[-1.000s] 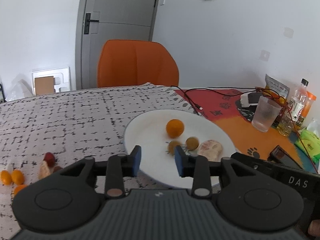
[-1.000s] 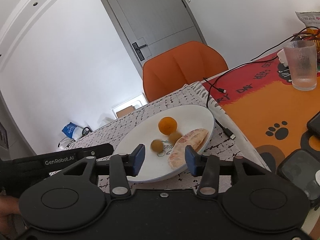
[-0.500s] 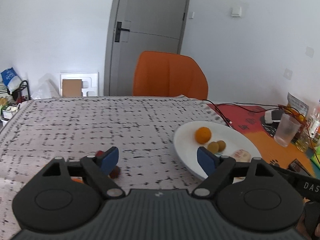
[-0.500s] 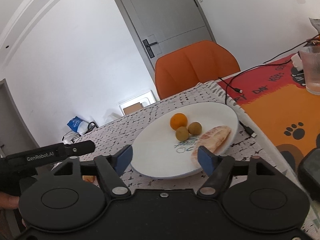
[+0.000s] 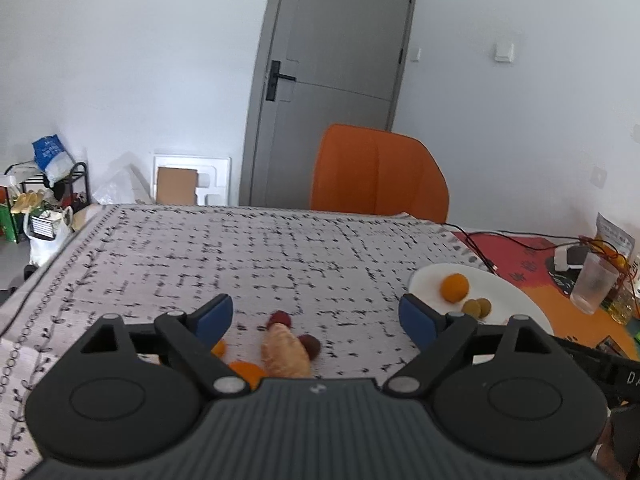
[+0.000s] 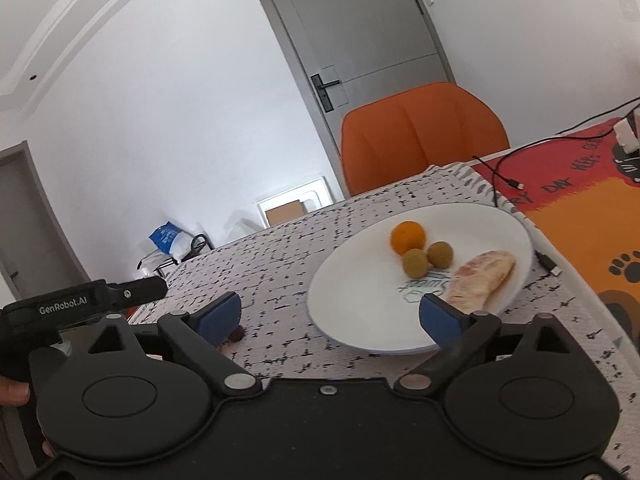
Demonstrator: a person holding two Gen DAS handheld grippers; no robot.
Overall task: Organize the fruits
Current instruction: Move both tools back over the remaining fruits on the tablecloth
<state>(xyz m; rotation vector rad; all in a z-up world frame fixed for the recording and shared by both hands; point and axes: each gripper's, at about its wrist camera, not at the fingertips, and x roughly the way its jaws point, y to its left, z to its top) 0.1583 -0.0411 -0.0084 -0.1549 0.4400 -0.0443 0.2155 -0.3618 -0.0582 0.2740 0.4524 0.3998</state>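
1. Left gripper (image 5: 316, 316): fingers spread wide, empty, above a peeled pale citrus segment (image 5: 285, 350) and two dark red fruits (image 5: 280, 318) on the grey patterned tablecloth (image 5: 240, 252).
2. Right gripper (image 6: 330, 312): fingers spread wide, empty, near the round white plate (image 6: 360, 292) holding a small orange (image 6: 407, 237), two green-brown fruits (image 6: 415, 262) and another segment (image 6: 482, 276).

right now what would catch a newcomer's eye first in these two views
The white plate on the patterned tablecloth, holding an orange, two small green fruits and a peeled citrus segment. Next, the loose fruit between the open left claw: another segment and small red fruits. Behind the table stands a bright orange chair.
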